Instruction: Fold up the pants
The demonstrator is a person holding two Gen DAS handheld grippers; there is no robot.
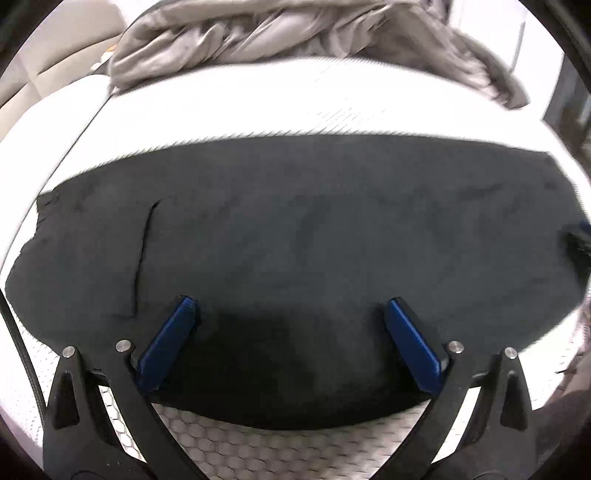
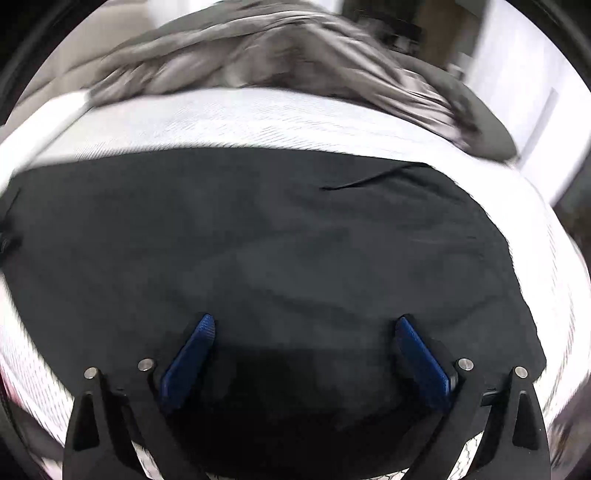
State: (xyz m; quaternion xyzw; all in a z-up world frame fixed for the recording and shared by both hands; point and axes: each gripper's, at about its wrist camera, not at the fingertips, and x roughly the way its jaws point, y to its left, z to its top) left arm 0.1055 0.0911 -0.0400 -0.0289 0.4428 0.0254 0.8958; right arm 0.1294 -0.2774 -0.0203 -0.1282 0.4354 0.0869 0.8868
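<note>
On the white mattress [image 1: 258,110] with its honeycomb-patterned cover lies a pair of dark charcoal fabric pants [image 1: 295,229], spread flat in a broad band across the near half of the bed. A straight pocket slit [image 1: 142,254] shows toward the left end of the pants in the left wrist view, and a dark crease [image 2: 369,179] runs near their far edge in the right wrist view. Beyond the pants, at the far side of the mattress, sits a crumpled grey quilted blanket [image 1: 280,33]. The left gripper [image 1: 291,306], black-framed with blue pads, hangs over the near edge of the pants with its jaws spread wide and nothing between them. The right gripper [image 2: 304,325], of the same build, is likewise over the near part of the pants, its jaws standing wide apart and clamping nothing.
</note>
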